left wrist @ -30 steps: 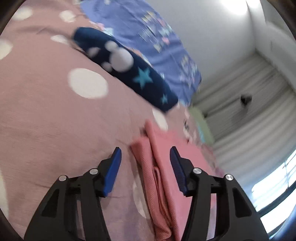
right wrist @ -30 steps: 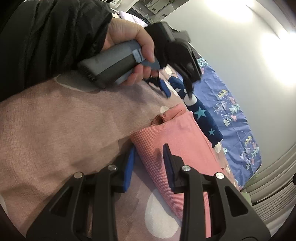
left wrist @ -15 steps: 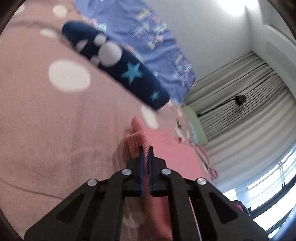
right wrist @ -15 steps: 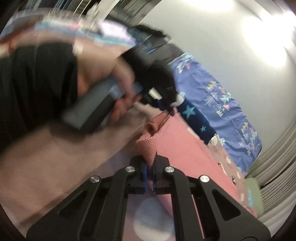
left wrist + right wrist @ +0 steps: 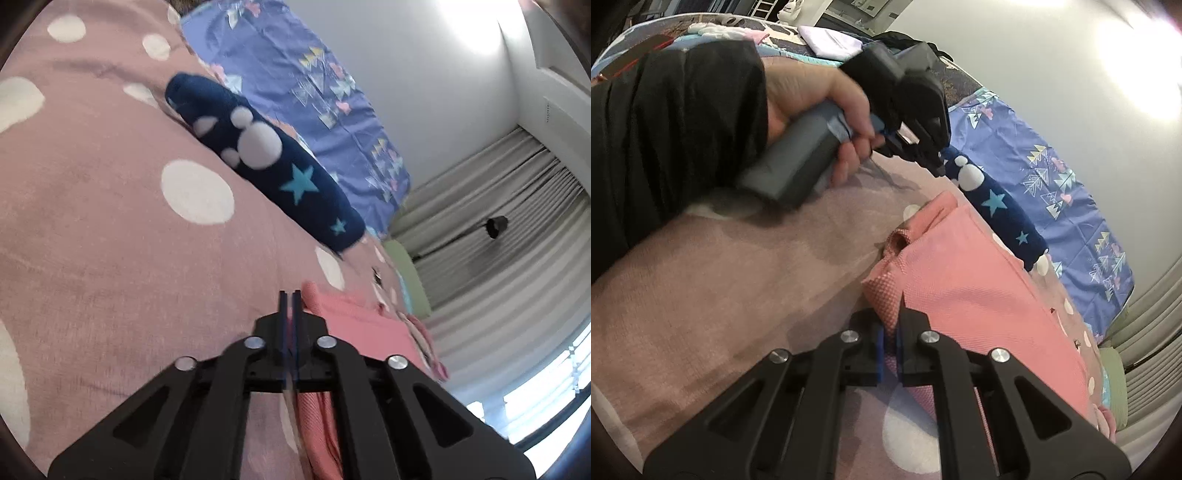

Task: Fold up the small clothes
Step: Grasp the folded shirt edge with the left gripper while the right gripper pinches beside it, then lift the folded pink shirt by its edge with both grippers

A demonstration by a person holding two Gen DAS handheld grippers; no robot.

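Pinching the pink garment (image 5: 964, 291) on the bed (image 5: 713, 295), the right gripper (image 5: 891, 341) has its jaws clamped on the near corner; the left gripper (image 5: 290, 321) appears clamped on the same edge. Lift both evenly to keep the fold straight.

Both jaws are pressed together: the left hand-held gripper (image 5: 290, 295), gripped by a bare hand (image 5: 820, 107), and the right hand-held gripper (image 5: 891, 325), each pinching fabric.

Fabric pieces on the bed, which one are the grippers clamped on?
The pink garment; the navy star-print piece lies untouched beyond it.
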